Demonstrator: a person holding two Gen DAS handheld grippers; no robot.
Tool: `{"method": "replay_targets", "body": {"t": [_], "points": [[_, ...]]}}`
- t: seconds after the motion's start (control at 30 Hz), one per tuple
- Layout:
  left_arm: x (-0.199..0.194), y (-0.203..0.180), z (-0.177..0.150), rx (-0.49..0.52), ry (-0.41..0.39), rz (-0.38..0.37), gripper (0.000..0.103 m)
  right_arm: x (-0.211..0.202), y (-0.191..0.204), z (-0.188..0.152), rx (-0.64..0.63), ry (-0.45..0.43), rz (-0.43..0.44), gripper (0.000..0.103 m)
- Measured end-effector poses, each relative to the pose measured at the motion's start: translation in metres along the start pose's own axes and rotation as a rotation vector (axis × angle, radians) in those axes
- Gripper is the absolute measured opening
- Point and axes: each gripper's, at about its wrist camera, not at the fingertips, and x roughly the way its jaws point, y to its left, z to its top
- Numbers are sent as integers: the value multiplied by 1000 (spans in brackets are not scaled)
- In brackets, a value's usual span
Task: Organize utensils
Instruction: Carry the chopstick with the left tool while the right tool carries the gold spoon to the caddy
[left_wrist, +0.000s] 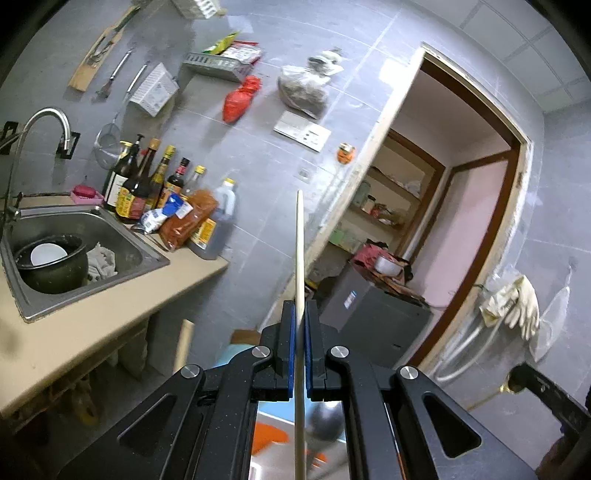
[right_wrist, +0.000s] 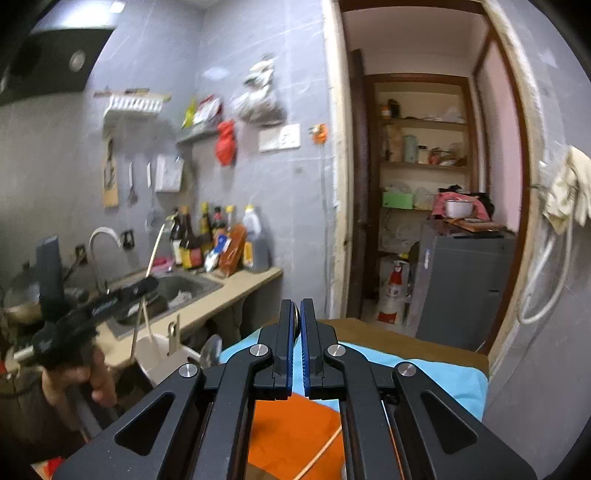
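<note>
Chopsticks, or one pale wooden stick (left_wrist: 300, 258) at least, stand clamped between the pads of the left gripper (left_wrist: 300, 321), rising nearly upright in front of the tiled wall. The right gripper (right_wrist: 297, 321) is pinched together on a thin metal piece that shows only as a sliver between its pads; in the left wrist view its far end looks like a small gold-coloured spoon (left_wrist: 514, 384), though that is hard to confirm. Both utensils are lifted off the surface and carried in the air. A white holder (right_wrist: 159, 354) with sticks and a metal handle already in it sits beside the counter (right_wrist: 236, 291), near the sink (left_wrist: 110, 236). My judgement: the work is under way, with some pieces sorted into that holder and two in hand. Another thin stick (right_wrist: 321, 454) lies on the orange cloth (right_wrist: 295, 428), so more remains.
</note>
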Motion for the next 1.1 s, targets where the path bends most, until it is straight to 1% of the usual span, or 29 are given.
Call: {"method": "replay_targets", "body": {"t": [0.2,0.37,0.47,0.67,0.8,1.0,1.1], "points": [[13,35,1,-10,-15,2,2,28,33,-6,-60,67,11,2],[19,45,-7,13,-22,4,2,43,43,-17,-71,105,14,2],[20,45,-11,23,-33,8,2,49,50,-22,-95,134,16,2],[18,43,-23,75,-77,16,2,60,62,-29,-124,188,25,2],[17,44,-30,88,-105,22,2,62,66,-33,-127,204,27,2],[14,41,-40,138,-140,32,2,67,68,-38,-112,221,23,2],[13,38,-46,163,-143,33,2,68,69,-39,-111,229,27,3]]}}
